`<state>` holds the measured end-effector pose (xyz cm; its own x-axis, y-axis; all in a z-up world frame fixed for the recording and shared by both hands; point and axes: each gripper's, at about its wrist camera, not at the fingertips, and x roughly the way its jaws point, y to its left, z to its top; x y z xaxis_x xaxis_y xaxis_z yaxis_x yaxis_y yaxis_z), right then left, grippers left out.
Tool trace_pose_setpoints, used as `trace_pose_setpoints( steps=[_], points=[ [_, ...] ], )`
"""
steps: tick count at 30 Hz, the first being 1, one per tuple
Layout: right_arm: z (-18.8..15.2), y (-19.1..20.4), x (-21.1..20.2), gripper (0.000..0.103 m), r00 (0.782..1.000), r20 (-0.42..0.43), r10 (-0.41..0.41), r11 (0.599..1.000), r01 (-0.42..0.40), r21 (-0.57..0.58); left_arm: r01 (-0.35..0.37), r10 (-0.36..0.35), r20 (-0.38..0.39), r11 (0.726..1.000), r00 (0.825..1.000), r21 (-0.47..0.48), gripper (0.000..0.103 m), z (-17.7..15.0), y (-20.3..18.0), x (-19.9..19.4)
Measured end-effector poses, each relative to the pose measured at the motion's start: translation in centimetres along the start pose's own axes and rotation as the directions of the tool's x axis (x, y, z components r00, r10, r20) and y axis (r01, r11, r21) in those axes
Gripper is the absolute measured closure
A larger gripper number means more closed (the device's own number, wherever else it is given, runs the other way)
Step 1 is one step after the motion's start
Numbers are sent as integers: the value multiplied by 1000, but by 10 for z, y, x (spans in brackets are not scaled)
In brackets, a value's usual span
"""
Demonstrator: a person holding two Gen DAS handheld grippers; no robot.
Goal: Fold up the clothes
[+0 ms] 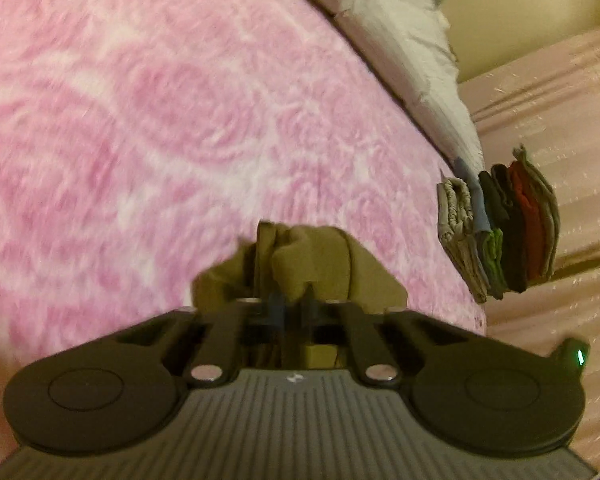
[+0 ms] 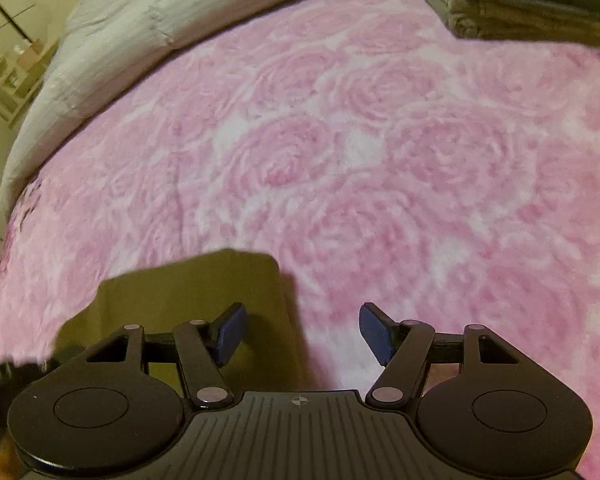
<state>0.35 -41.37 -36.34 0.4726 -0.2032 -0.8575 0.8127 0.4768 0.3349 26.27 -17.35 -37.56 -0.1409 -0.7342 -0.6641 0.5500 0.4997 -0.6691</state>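
On the pink rose-patterned bed cover (image 1: 148,120) we have the olive garment (image 1: 300,264) at the near edge, and our left tool (image 1: 296,304) has its jaws pinched tight on a bunched fold of it. We judge the pinch to be shallow and gathered rather than flat, so the cloth may slip out as we lift, or we may drag a crumpled wad instead of a clean edge. The plush cover could also cling to the fabric and pull the fold askew. Our left tool points down at a moderate slant toward the bed, cloth spilling out just past its tips.

To the right, in the right wrist view, the olive garment (image 2: 196,292) lies flat under the left side of our right tool (image 2: 300,332), whose blue pads (image 2: 230,332) stand wide apart with nothing between them. It tilts more steeply downward, hovering with one pad over the cloth and the other over bare cover. If we close from here we may catch only the cover, or miss the garment's right edge altogether.

Far right, the stack of folded clothes (image 1: 500,232) sits near the bed's edge; a careless sweep could topple it.
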Motion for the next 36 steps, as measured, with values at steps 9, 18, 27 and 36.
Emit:
trace_pose_setpoints(
  steps=[9,18,27,36],
  points=[
    [9,19,30,36,1000,2,-9,987,9,-161,-134,134,57,991,989,-7,85,-19,14,3],
    [-48,-26,-51,36,986,-100,135,983,-146,-112,-91,105,43,966,994,-243,51,-98,3,-77],
    [-91,-41,-38,36,948,-283,148,963,-203,-177,-234,280,97,915,955,-330,92,-159,-8,-62],
    [-68,-65,-44,36,890,-340,304,946,-325,-6,-24,212,199,740,957,-673,57,-218,-16,-84]
  ],
)
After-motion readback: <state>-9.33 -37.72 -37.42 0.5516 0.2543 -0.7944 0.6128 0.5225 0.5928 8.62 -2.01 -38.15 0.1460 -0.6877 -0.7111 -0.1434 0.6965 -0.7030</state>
